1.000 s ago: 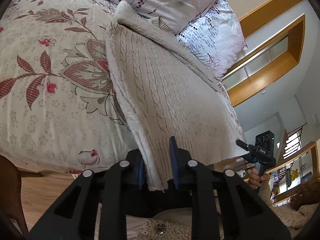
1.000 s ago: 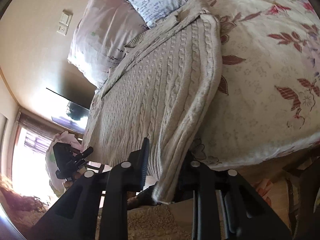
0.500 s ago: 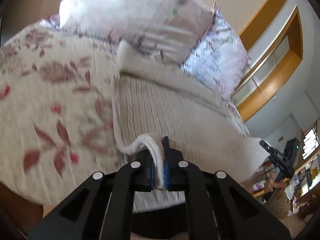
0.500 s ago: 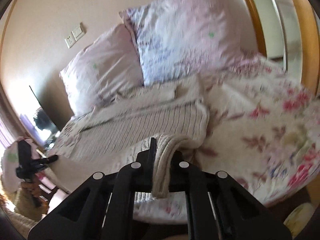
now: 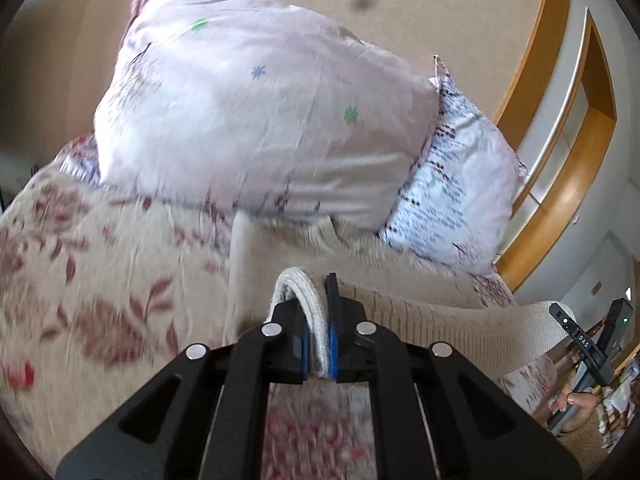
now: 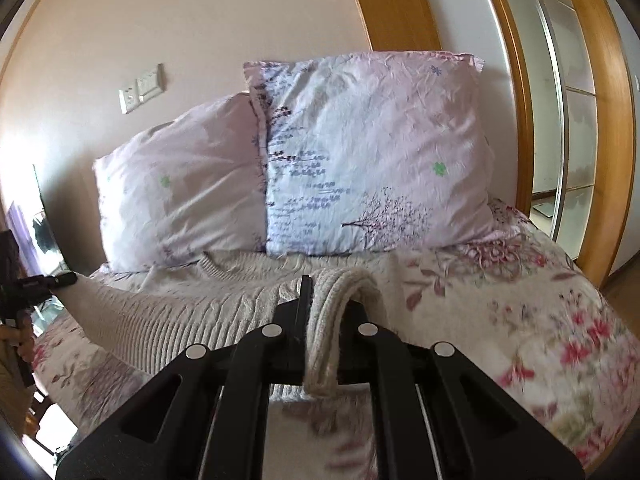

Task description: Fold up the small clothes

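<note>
A cream cable-knit sweater (image 5: 420,292) lies on the floral bed, its collar toward the pillows; it also shows in the right wrist view (image 6: 208,300). My left gripper (image 5: 318,320) is shut on the sweater's bottom hem at one corner and holds it lifted above the body of the sweater. My right gripper (image 6: 324,320) is shut on the hem at the other corner, and the ribbed edge hangs down between the fingers. The hem stretches between both grippers over the sweater. Each gripper shows at the edge of the other's view.
Two pale lilac pillows (image 6: 360,160) (image 5: 260,120) stand against the wall at the head of the bed. The floral quilt (image 6: 520,320) covers the bed. A wood-framed sliding door (image 6: 560,120) is to the right. Wall switches (image 6: 142,88) sit above the pillows.
Both grippers have shut on the hem, lifted it off the bed's edge and carried it toward the pillows, doubling the lower part over the sweater's body.
</note>
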The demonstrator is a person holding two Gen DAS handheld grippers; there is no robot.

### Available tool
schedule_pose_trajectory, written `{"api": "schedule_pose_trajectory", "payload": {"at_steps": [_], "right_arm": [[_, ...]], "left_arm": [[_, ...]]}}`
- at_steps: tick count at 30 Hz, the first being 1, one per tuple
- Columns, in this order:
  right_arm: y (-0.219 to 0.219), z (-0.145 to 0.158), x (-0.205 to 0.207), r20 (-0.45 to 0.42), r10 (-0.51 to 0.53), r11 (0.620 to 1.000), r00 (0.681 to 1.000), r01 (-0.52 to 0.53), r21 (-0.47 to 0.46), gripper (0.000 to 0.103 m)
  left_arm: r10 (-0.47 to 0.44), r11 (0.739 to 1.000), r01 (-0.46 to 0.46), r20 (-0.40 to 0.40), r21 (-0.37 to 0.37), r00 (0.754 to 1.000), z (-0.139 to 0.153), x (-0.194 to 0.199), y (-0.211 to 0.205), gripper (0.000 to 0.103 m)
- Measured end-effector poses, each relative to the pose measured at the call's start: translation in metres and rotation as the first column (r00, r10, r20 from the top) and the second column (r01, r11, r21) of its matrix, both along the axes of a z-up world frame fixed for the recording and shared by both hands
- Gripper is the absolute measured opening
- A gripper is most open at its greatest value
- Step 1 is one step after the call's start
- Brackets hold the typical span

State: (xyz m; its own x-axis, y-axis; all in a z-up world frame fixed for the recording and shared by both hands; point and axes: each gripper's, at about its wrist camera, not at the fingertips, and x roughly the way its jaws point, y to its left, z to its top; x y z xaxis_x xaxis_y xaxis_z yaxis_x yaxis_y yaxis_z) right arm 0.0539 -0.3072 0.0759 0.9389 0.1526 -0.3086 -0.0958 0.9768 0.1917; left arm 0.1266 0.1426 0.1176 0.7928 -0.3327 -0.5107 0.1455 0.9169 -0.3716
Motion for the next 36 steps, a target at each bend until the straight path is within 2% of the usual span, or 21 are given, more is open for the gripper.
{"api": "schedule_pose_trajectory", "payload": {"at_steps": [5,12,17,22,25,28,29,31,32,33,34,36], "right_arm": [[-0.003,0.000,0.047,-0.045,-0.031,0.999,0.998,0.031,0.011,0.007],[-0.005,-0.018,0.104,-0.145,-0.051,0.997,0.988,0.059,0.045,0.007],[-0.015,-0.036,0.143,-0.240,-0.053,0.991,0.969,0.081,0.110,0.007],[-0.029,-0.066,0.179,-0.362,-0.038,0.971,0.931,0.119,0.206,0.007],[-0.033,-0.073,0.190,-0.388,-0.024,0.959,0.921,0.131,0.252,0.007],[-0.037,-0.072,0.199,-0.394,-0.001,0.939,0.919,0.136,0.315,0.009],[-0.039,-0.071,0.202,-0.397,0.008,0.929,0.918,0.140,0.343,0.013],[-0.045,-0.070,0.209,-0.402,0.029,0.899,0.915,0.152,0.411,0.033],[-0.048,-0.070,0.211,-0.395,0.038,0.884,0.918,0.154,0.441,0.046],[-0.050,-0.068,0.212,-0.381,0.040,0.870,0.924,0.156,0.468,0.054],[-0.051,-0.066,0.213,-0.370,0.032,0.866,0.929,0.159,0.475,0.057],[-0.052,-0.060,0.212,-0.351,0.001,0.876,0.937,0.168,0.452,0.062]], "left_arm": [[0.029,1.000,-0.029,-0.023,-0.006,0.999,0.000,0.054,-0.004,0.006],[0.074,0.997,-0.076,-0.113,-0.018,0.991,-0.029,0.115,-0.008,0.006],[0.097,0.995,-0.099,-0.162,-0.005,0.982,-0.053,0.142,-0.012,0.006],[0.114,0.993,-0.120,-0.227,-0.013,0.967,-0.079,0.164,-0.015,0.006],[0.116,0.991,-0.130,-0.258,-0.038,0.959,-0.089,0.173,-0.013,0.006],[0.104,0.985,-0.137,-0.277,-0.102,0.955,-0.096,0.182,-0.010,0.007],[0.099,0.983,-0.138,-0.281,-0.124,0.954,-0.097,0.183,-0.009,0.008],[0.100,0.974,-0.152,-0.288,-0.166,0.952,-0.099,0.186,-0.007,0.011],[0.094,0.970,-0.154,-0.288,-0.190,0.953,-0.100,0.188,-0.005,0.019],[0.092,0.967,-0.153,-0.283,-0.204,0.955,-0.100,0.188,-0.005,0.027],[0.095,0.966,-0.155,-0.275,-0.207,0.957,-0.098,0.188,-0.005,0.030],[0.106,0.967,-0.156,-0.241,-0.201,0.965,-0.091,0.187,-0.005,0.044]]}}
